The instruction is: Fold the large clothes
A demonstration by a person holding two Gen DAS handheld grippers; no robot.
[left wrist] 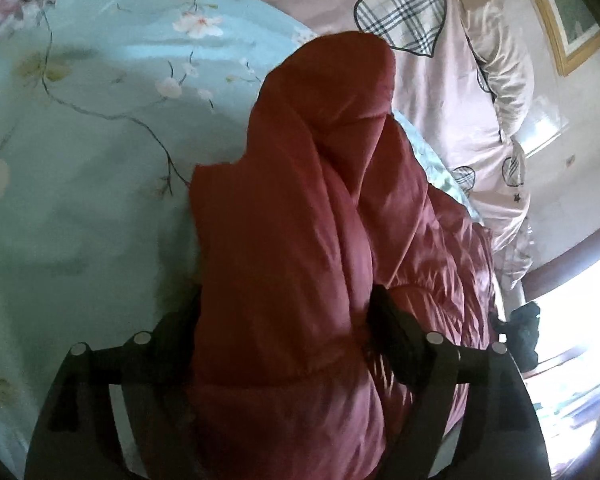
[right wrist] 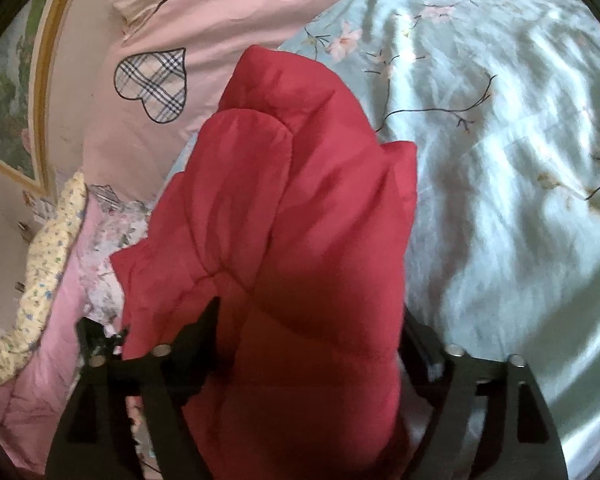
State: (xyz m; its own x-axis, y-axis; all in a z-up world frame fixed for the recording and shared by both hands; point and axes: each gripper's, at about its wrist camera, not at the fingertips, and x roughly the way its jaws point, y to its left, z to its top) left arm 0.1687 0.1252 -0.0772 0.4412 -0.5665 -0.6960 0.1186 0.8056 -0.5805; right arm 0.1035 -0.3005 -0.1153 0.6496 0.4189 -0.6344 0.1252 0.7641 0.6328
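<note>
From where I stood, the red padded jacket (left wrist: 300, 220) hung in a thick bunched fold above the bed, gripped from two sides. The left tool (left wrist: 284, 320) was clenched on it: its dark fingers (left wrist: 396, 340) pressed into the puffy fabric on either side, and the jacket bulged out between and over them, hiding most of the near finger. The right tool (right wrist: 308, 332) was likewise clamped on the jacket (right wrist: 292, 208), with one finger (right wrist: 204, 340) sunk into a crease at the garment's edge and the other mostly covered by the quilted cloth.

The jacket rose away from both tools in a rounded, doubled-over ridge, its seams and stitched panels showing as soft ribs. Below and behind it lay the pale blue floral bedsheet (left wrist: 80, 160), wrinkled and printed with thin branches and pink blossoms (right wrist: 500, 160). Beside the sheet, touching its edge, lay a pink quilt with plaid hearts (left wrist: 428, 100), which in the right view sat up and left of the jacket (right wrist: 188, 40). A gold-framed picture (right wrist: 24, 92) hung on the wall beyond. Lower down, near the right tool, a pink blanket with a yellow flowered border (right wrist: 48, 264) was heaped at the bed's side.
</note>
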